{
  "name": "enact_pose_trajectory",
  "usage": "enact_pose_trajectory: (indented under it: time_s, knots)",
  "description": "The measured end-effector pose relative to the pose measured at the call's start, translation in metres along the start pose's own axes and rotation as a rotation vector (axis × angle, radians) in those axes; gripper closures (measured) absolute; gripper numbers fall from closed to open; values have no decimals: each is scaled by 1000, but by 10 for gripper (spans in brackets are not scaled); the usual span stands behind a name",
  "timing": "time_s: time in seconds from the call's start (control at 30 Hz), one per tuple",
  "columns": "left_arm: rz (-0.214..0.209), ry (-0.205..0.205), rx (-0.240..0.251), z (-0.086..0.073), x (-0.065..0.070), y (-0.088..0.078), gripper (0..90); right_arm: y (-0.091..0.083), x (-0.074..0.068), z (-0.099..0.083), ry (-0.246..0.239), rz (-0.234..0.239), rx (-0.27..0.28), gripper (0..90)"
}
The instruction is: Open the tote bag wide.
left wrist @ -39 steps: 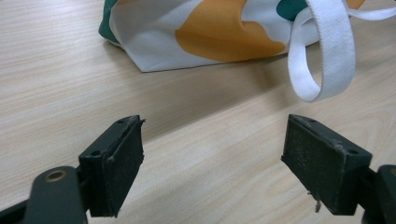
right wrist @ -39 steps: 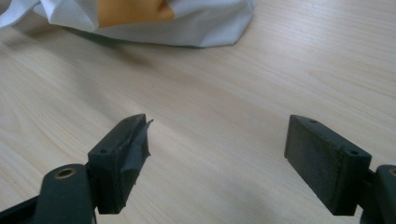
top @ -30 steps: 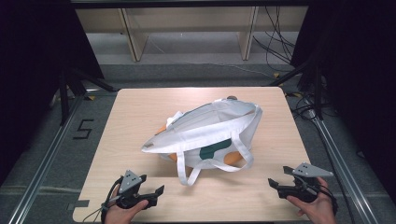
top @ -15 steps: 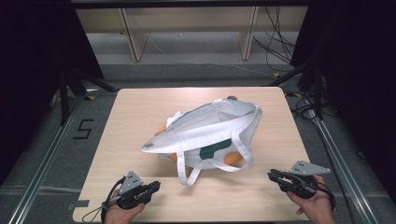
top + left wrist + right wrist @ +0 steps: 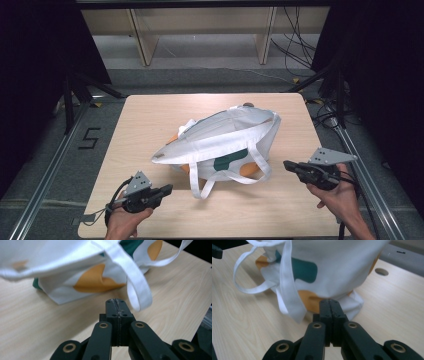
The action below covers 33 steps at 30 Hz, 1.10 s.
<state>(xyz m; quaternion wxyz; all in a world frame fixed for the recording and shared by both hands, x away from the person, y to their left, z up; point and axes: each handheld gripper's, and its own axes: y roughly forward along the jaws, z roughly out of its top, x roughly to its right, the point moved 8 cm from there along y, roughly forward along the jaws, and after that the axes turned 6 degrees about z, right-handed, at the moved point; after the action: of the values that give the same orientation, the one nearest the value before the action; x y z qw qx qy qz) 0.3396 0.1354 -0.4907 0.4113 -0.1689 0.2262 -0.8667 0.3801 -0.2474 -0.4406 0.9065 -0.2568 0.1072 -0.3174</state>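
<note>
We see a white tote bag point(image 5: 225, 142) with orange and green patches lying on its side near the middle of the wooden table point(image 5: 145, 115), its straps point(image 5: 200, 182) looping out over the bare wood toward the near edge. Our left gripper point(image 5: 167, 189) hangs over the near left part of the table, its jaws pressed together with nothing between them; in the left gripper view the closed tips point(image 5: 116, 305) sit just short of a strap loop point(image 5: 140, 291), near but apart. Our right gripper point(image 5: 287, 165) is held near the right edge, also closed on nothing, pointing at the bag's right end; in the right gripper view its tips point(image 5: 330, 305) stand close to the bag's lower fold point(image 5: 352, 305), though we cannot quite tell whether they touch it. Open wood lies along the far edge, the left side and the near strip between the two hands.
</note>
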Motion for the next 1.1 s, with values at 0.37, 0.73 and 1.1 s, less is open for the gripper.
enact_pose_trajectory:
  time_s: [0.37,0.73,1.1]
  knots:
    - [21,29,23,51,-12,4,894,4,-1,63,-85,19,50,900]
    - [61,44,37,94,-30,25,894,16,9,125,-136,13,62,900]
    - [146,-38,32,109,-83,68,893,87,61,103,-117,-126,-226,900]
